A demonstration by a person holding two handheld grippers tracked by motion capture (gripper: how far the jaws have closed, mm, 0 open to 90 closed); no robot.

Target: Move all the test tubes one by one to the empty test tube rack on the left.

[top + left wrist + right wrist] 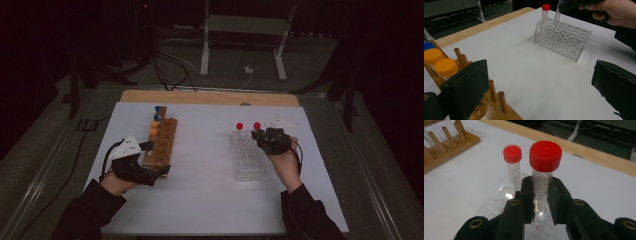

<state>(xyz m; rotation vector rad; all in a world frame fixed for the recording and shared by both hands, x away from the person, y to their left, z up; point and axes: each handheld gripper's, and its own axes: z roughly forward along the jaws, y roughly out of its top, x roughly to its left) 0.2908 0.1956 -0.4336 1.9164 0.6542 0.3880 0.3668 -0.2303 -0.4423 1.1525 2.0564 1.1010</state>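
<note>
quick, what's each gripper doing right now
Left gripper: open, holding nothing, beside the wooden rack.
Right gripper: closed on a red-capped tube.

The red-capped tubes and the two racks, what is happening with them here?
A person works at a white table with a gripper in each hand. The right gripper is shut on a red-capped tube over the clear plastic rack; a second red-capped tube stands in that rack beside it. The left gripper is open next to the wooden peg rack, which holds orange-capped tubes and a blue-capped one.
</note>
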